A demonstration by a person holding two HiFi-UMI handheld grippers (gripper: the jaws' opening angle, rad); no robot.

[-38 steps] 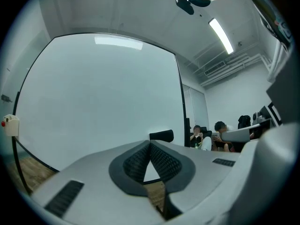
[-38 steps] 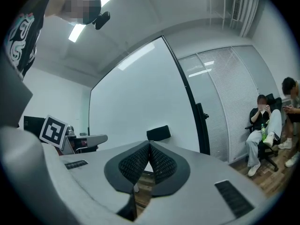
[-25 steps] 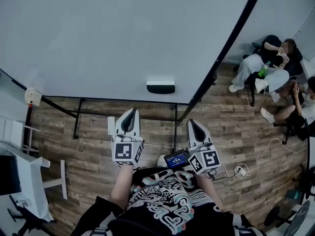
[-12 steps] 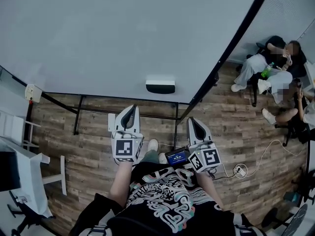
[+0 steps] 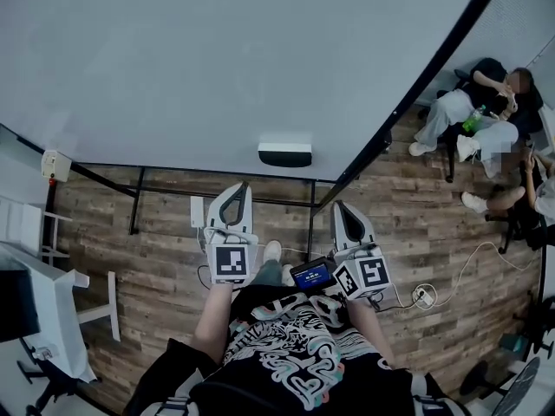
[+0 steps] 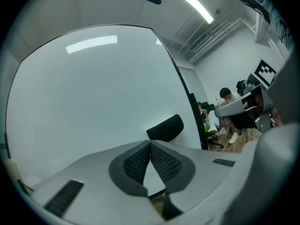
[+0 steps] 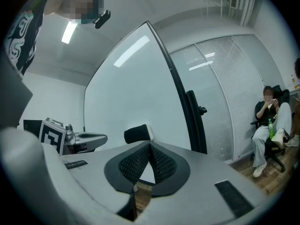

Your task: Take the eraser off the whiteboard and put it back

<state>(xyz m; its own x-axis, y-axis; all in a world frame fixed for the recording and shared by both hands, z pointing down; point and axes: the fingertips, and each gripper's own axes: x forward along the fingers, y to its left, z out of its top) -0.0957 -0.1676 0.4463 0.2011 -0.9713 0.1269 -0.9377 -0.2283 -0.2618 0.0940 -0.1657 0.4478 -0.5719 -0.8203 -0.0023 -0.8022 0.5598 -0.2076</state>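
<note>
A black and white eraser (image 5: 284, 154) sticks to the lower edge of the large whiteboard (image 5: 217, 68). In the left gripper view the eraser (image 6: 165, 128) sits just beyond the jaws, on the whiteboard (image 6: 93, 102). The right gripper view shows the eraser (image 7: 137, 133) ahead and slightly left. My left gripper (image 5: 237, 187) hangs below the eraser, a little left of it, shut and empty. My right gripper (image 5: 341, 208) is below and right of the eraser, shut with nothing in it. Neither gripper touches the eraser.
The whiteboard's black frame (image 5: 408, 102) runs diagonally at the right, with its stand legs (image 5: 137, 199) on the wood floor. People sit on chairs (image 5: 486, 111) at the far right. A white desk (image 5: 43, 310) stands at the left. A power strip (image 5: 423, 299) and cable lie on the floor.
Both grippers have drifted slightly to the right and down in the head view. The left gripper has rolled a little. Both stay shut and empty.
</note>
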